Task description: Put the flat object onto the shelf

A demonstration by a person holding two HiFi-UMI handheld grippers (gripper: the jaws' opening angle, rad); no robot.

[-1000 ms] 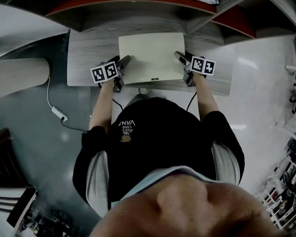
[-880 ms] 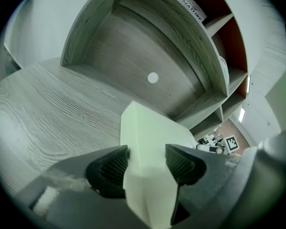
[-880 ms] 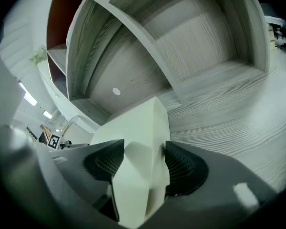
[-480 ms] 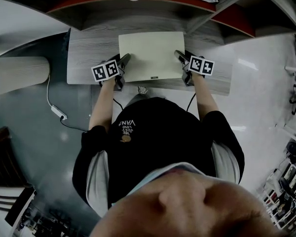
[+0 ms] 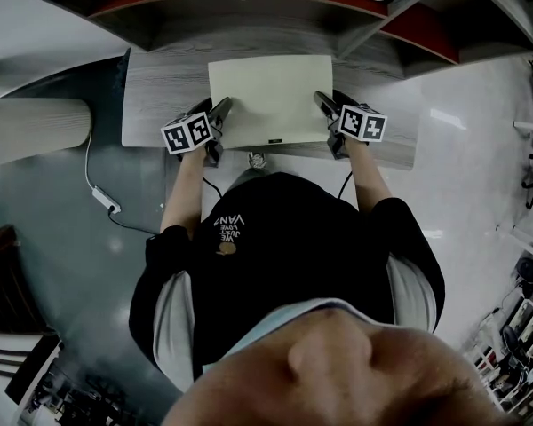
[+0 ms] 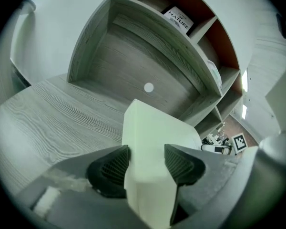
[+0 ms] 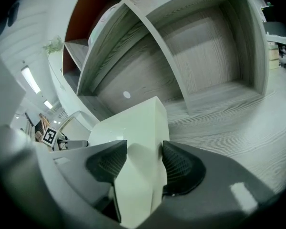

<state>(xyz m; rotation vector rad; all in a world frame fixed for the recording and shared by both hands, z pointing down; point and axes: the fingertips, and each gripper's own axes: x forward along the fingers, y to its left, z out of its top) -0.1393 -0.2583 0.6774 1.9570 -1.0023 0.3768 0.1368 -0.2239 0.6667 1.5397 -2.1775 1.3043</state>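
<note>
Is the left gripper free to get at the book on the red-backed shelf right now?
Probably not: the left gripper has just been closing its jaws and now clamps the pale flat panel, so it is occupied. The book stands in a higher, red-backed compartment beyond that panel.

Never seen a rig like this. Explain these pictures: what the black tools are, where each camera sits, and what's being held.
A person holds a two-jaw gripper in each hand; the patterned cubes are part of them. The top-down picture comes from a camera on the person's head. The other two cameras ride on the left gripper and right gripper, looking along their jaws. Over the grey table, before a shelf, is a pale flat panel. Both grippers' jaws have just been closing and now clamp it, one at each side.
</note>
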